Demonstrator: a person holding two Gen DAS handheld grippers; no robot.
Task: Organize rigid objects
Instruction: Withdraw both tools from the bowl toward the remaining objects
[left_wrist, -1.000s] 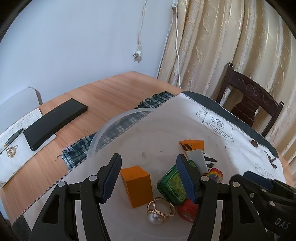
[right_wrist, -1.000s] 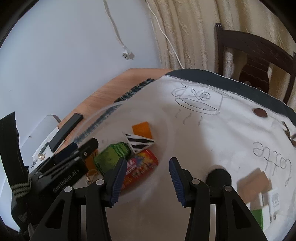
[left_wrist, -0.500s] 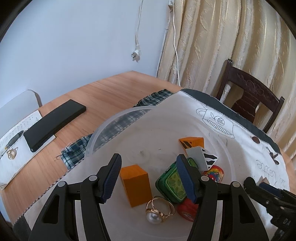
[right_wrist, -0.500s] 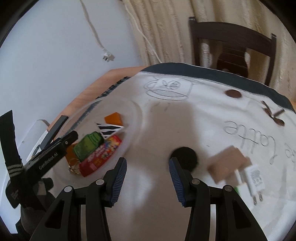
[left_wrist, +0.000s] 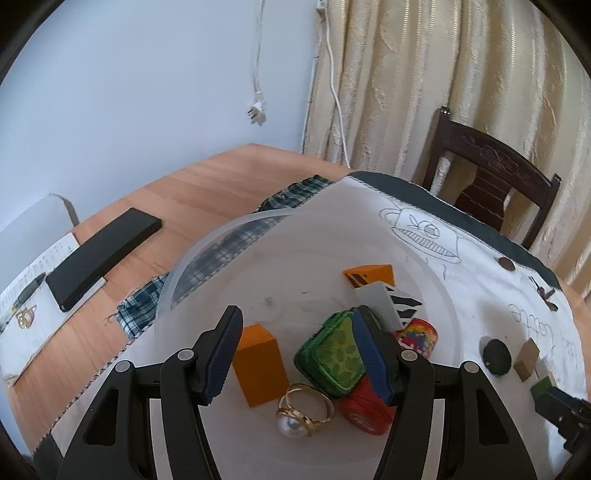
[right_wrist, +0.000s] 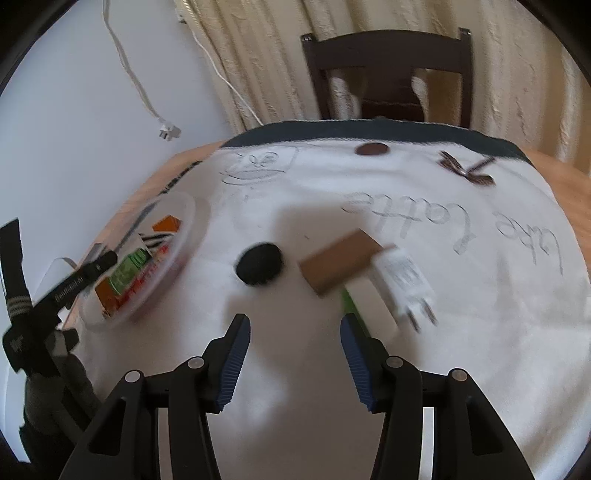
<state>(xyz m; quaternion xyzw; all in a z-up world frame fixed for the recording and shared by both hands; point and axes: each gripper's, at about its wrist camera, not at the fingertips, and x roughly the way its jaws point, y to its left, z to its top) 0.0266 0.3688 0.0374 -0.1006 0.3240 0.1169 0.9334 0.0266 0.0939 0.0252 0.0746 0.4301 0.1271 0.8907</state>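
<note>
A clear plastic bowl (left_wrist: 207, 254) holds an orange block (left_wrist: 258, 365), a green case (left_wrist: 332, 354), a pearl ring (left_wrist: 299, 417), a red tin (left_wrist: 365, 410), a striped wedge (left_wrist: 388, 306) and an orange wedge (left_wrist: 369, 275). My left gripper (left_wrist: 299, 354) hovers open over the bowl. My right gripper (right_wrist: 293, 362) is open above the white cloth (right_wrist: 480, 314). Ahead of it lie a black disc (right_wrist: 258, 264), a brown block (right_wrist: 340, 258), a white charger plug (right_wrist: 402, 284) and a green piece (right_wrist: 351, 302) half hidden under them.
A dark wooden chair (right_wrist: 388, 74) stands behind the table. On the wooden tabletop to the left lie a long black case (left_wrist: 103, 254), a notebook (left_wrist: 44, 291) and a pen (left_wrist: 27, 291). A plaid cloth (left_wrist: 144, 310) pokes out from under the white cloth.
My right gripper has swung right, away from the bowl, over the cloth toward the disc, block and plug. The left gripper stayed open over the bowl, rising slightly.
</note>
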